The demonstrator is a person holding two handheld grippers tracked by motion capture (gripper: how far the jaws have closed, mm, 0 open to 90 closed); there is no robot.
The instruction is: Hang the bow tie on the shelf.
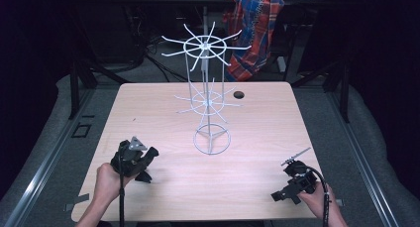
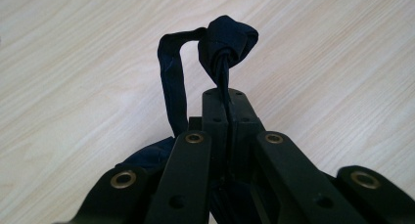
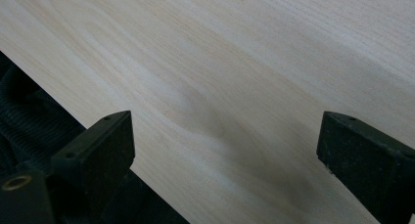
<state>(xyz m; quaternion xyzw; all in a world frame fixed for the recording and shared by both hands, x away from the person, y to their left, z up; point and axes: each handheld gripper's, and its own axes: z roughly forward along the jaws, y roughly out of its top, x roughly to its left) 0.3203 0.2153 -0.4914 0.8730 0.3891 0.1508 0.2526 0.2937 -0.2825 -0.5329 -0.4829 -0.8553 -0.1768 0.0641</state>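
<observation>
My left gripper (image 2: pixel 227 99) is shut on a dark navy strip of fabric (image 2: pixel 227 40), which ends in a knot just past the jaw tips. A loop of the fabric hangs down on the left of the jaws. In the high view this gripper (image 1: pixel 141 162) sits low over the table's front left, with the dark fabric (image 1: pixel 145 176) under it. My right gripper (image 1: pixel 283 183) is at the front right, near the table's front edge. It (image 3: pixel 225 141) stands wide open over bare wood with nothing between its jaws. A white wire rack (image 1: pixel 210 103) with two rings of hooks stands mid-table.
The light wooden table (image 1: pixel 257 138) has a small round hole (image 1: pixel 239 94) behind the rack. A plaid cloth (image 1: pixel 255 28) hangs beyond the far edge. Dark frames and cables stand around the table on a grey floor.
</observation>
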